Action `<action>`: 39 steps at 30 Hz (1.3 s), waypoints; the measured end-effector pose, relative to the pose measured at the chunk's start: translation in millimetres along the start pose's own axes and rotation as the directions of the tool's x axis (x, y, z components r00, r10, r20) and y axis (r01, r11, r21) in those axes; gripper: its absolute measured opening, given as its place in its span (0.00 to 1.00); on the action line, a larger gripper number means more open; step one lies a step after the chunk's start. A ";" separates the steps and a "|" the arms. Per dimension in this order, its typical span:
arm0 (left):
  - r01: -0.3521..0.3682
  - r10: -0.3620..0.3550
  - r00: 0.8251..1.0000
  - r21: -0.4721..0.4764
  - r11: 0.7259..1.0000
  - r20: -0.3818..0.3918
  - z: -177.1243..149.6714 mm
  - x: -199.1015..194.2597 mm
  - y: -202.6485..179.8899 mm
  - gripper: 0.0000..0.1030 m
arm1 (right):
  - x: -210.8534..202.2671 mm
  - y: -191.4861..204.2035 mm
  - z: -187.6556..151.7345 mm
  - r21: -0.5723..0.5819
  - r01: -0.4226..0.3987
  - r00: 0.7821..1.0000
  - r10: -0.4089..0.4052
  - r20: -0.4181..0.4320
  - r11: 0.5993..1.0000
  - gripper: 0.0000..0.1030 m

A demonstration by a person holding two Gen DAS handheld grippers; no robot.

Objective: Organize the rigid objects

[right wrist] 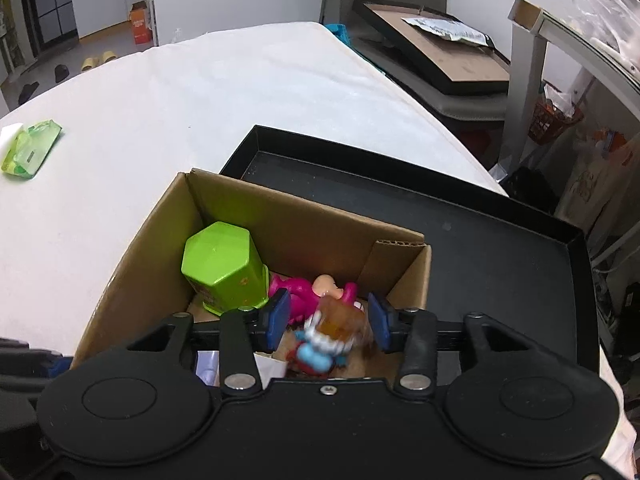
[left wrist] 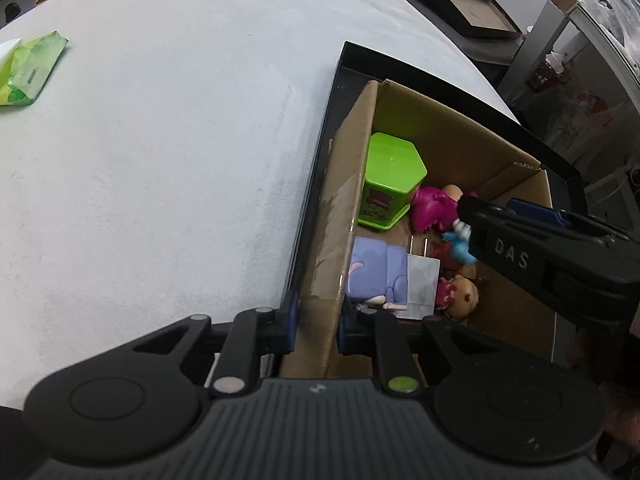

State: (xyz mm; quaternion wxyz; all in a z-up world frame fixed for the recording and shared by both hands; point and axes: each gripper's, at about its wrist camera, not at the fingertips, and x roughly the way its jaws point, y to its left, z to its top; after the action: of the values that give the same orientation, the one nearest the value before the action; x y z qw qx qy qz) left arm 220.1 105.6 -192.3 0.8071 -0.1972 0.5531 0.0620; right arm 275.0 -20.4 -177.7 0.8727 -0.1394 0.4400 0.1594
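A cardboard box (left wrist: 352, 168) stands in a black tray (left wrist: 320, 152) on the white table. My left gripper (left wrist: 318, 324) is shut on the box's near-left wall, one blue pad on each side. Inside lie a green hexagonal container (left wrist: 390, 176), a pink figure (left wrist: 434, 206), a purple box (left wrist: 376, 276), a white plug (left wrist: 422, 284) and a brown-haired doll (left wrist: 460, 292). My right gripper (right wrist: 328, 320) hangs open over the box (right wrist: 132, 272). A blurred blue-and-white figurine (right wrist: 320, 344) sits between and below its pads, touching neither. The green container (right wrist: 224, 264) stands to the gripper's left.
A green packet (left wrist: 30, 68) lies at the table's far left, also in the right wrist view (right wrist: 30, 152). The black tray (right wrist: 480, 240) has bare floor to the right of the box. Beyond the table's right edge stand a framed board (right wrist: 440, 52) and furniture.
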 end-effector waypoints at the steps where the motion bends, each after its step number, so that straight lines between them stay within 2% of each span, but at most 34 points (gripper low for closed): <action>1: 0.002 -0.002 1.000 0.000 1.000 -0.002 1.5 1.0 -0.1 0.17 | -0.2 0.7 0.4 0.004 0.000 1.000 0.000 -0.002 1.000 0.42; 8: 0.026 -0.026 0.999 -0.010 1.000 -0.018 4.8 3.3 8.6 0.17 | -10.3 -1.5 2.8 0.033 0.002 1.000 -0.001 -0.018 0.999 0.46; 16: 0.020 -0.020 0.999 0.014 1.000 -0.035 6.6 4.7 3.9 0.18 | -36.6 -10.5 4.7 0.073 0.016 1.000 -0.017 0.018 0.997 0.60; 20: 0.008 -0.006 0.999 0.042 0.999 -0.047 8.2 3.3 -1.8 0.19 | -43.5 -17.6 -2.4 0.100 0.017 1.000 -0.019 0.020 0.995 0.61; 24: -0.002 0.003 1.000 0.055 0.998 -0.018 9.6 -5.2 -2.9 0.23 | -48.6 -21.5 -7.9 0.125 0.014 1.000 -0.017 0.025 0.992 0.62; 26: -0.010 0.010 1.000 0.049 0.999 -0.014 9.6 -9.9 -2.6 0.26 | -54.1 -23.2 -9.4 0.133 0.003 0.999 -0.008 0.036 0.991 0.66; 28: -0.013 0.013 1.000 0.045 0.999 0.004 8.5 -15.1 -2.2 0.32 | -60.2 -25.7 -10.4 0.146 -0.003 0.999 -0.005 0.054 0.989 0.74; 33: -0.041 0.040 0.999 0.047 0.998 0.029 7.7 -25.7 -1.7 0.40 | -76.1 -37.5 -9.6 0.194 -0.030 0.996 0.014 0.085 0.981 0.75; 36: -0.059 0.057 0.997 0.039 0.997 0.045 8.2 -34.0 -3.6 0.44 | -88.6 -49.0 -14.7 0.225 -0.050 0.993 0.025 0.114 0.973 0.84; 39: -0.093 0.089 0.993 0.051 0.994 0.075 7.7 -44.4 -10.0 0.51 | -94.8 -60.9 -21.8 0.247 -0.064 0.992 0.034 0.121 0.967 0.85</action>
State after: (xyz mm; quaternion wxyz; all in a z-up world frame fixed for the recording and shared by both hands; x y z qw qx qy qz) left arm 213.1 104.7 -146.7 0.8280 -0.1474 0.5333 0.0908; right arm 230.4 -99.0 -106.9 0.9031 -0.0076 0.4086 0.1319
